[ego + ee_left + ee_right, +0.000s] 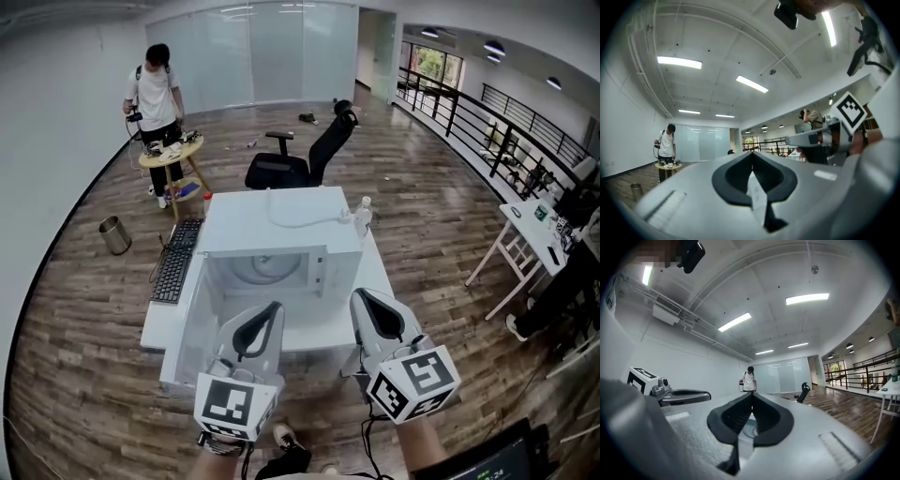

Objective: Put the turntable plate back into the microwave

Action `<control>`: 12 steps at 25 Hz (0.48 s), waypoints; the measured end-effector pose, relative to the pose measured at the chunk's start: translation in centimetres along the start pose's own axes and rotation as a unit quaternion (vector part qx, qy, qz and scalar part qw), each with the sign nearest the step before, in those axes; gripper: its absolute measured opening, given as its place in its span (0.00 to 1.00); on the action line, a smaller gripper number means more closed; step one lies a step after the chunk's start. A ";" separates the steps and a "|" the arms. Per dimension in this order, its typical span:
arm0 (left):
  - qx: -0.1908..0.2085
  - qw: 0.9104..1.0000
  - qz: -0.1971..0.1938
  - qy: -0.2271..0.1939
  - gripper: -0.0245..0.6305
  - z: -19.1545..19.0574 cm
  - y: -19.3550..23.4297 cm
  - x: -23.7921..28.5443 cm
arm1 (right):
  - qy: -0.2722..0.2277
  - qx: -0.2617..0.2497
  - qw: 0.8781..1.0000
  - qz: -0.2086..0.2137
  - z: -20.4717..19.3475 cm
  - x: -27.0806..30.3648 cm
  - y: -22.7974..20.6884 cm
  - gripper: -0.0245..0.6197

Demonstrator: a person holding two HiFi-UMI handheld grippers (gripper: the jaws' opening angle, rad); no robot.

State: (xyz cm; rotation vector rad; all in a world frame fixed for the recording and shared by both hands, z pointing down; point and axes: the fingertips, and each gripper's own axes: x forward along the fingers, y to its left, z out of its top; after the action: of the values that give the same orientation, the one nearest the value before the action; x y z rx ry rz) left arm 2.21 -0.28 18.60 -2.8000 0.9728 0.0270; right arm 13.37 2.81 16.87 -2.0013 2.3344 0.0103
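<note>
A white microwave (281, 225) stands on a white table (375, 272) with its door (187, 323) swung open to the left. A round glass turntable plate (265, 270) lies inside the cavity. My left gripper (273, 308) and right gripper (360, 297) hover side by side in front of the opening, both shut and holding nothing. In the left gripper view the jaws (752, 154) meet, and the right gripper (811, 138) shows beside them. In the right gripper view the shut jaws (752, 395) point at the cavity, with the plate (750, 431) low between them.
A black keyboard (176, 261) lies left of the microwave and a water bottle (363, 216) stands at its right. Behind are a black office chair (300, 159), a person (157, 94) at a small round table, a metal bin (114, 234) and a white desk (525, 234).
</note>
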 end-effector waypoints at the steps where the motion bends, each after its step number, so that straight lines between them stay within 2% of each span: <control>1: 0.003 1.000 -0.003 0.001 0.04 0.2 -0.9 -0.6 | 0.000 0.003 1.000 0.001 0.0 -1.0 0.1 0.04; 12: 0.011 1.000 0.000 0.020 0.04 2.4 -9.7 -7.4 | -0.002 0.011 1.000 0.019 1.2 -11.7 1.9 0.04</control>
State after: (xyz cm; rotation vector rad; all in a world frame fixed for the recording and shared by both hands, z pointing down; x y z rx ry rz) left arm 2.48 12.20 18.34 -2.7901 0.9761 -0.0413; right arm 13.35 14.67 16.27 -1.9448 2.3594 -0.0090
